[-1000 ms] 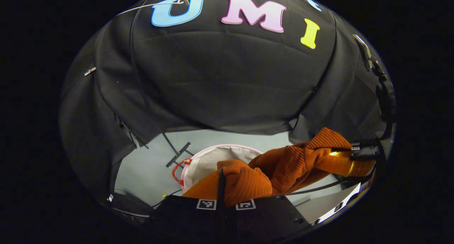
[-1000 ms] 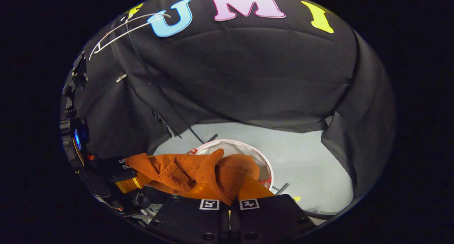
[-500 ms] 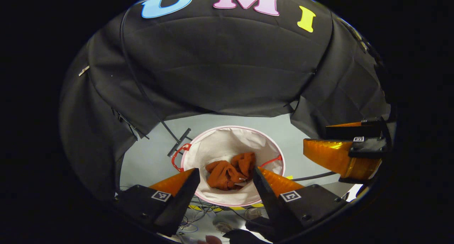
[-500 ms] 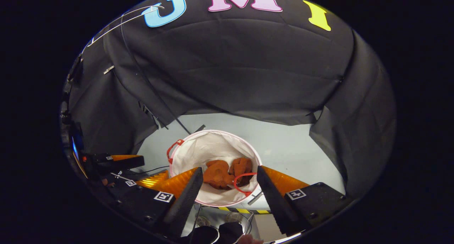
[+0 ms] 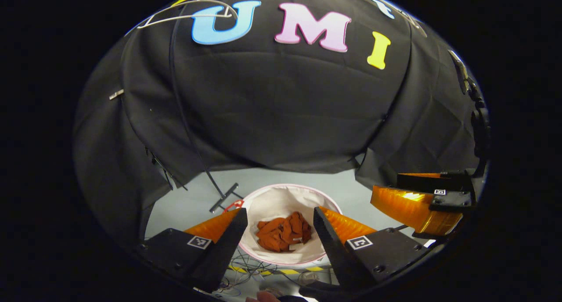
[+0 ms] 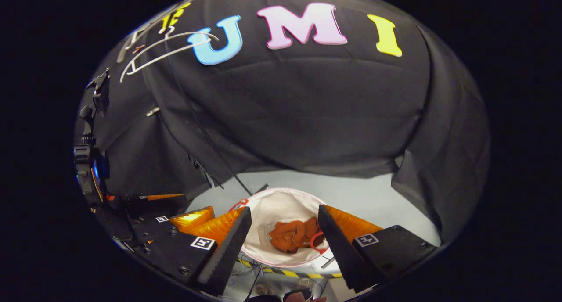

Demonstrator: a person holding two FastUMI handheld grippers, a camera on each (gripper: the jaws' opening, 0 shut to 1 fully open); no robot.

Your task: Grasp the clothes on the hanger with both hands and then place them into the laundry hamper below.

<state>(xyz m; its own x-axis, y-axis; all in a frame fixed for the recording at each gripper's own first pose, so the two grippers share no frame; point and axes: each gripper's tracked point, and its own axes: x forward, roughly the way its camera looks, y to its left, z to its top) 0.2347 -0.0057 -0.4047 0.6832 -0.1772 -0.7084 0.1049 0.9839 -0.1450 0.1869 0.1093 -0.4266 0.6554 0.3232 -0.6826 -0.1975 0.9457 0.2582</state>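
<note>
The rust-orange knitted garment (image 5: pixel 284 237) lies crumpled at the bottom of the round white laundry hamper (image 5: pixel 268 202), also seen as the garment (image 6: pixel 295 236) in the hamper (image 6: pixel 274 205) in the right gripper view. My left gripper (image 5: pixel 279 231) hangs open above the hamper with nothing between its fingers. My right gripper (image 6: pixel 284 231) is open too, high over the same hamper. The right gripper (image 5: pixel 421 199) shows at the right edge of the left gripper view; the left gripper (image 6: pixel 171 214) shows at the lower left of the right gripper view. A bare white wire hanger (image 5: pixel 189 12) hangs top left.
The hamper stands on a pale grey floor (image 5: pixel 184 205) and has red handles (image 6: pixel 315 241). A black stand foot (image 5: pixel 224 195) lies beside it, with its thin pole rising up the wall. Cables and yellow-black tape (image 5: pixel 281 271) lie at the hamper's near side.
A second ago both grippers were shut on the orange garment above the hamper. They opened, the garment dropped into the hamper, and both grippers have since risen away from it.
</note>
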